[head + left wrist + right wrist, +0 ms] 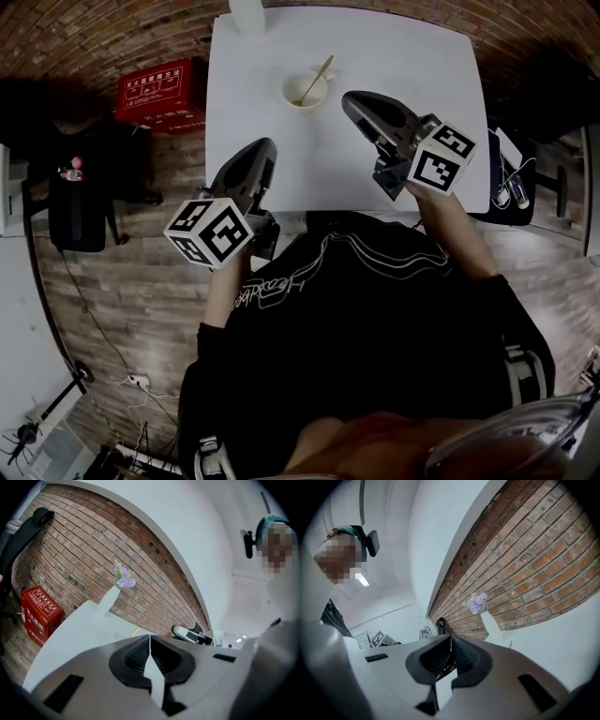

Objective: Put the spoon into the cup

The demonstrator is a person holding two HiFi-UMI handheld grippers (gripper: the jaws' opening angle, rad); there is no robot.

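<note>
Both pressed together, empty: left claw (264, 147), right claw (351, 99); spoon (316, 79) in cup (304, 94), handle slanting far-right

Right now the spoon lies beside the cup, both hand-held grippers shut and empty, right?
No: the head view shows the spoon standing in the cup. The left hand-held gripper and right hand-held gripper are indeed shut and empty.

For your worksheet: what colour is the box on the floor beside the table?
The box is red, clearest in the head view.
</note>
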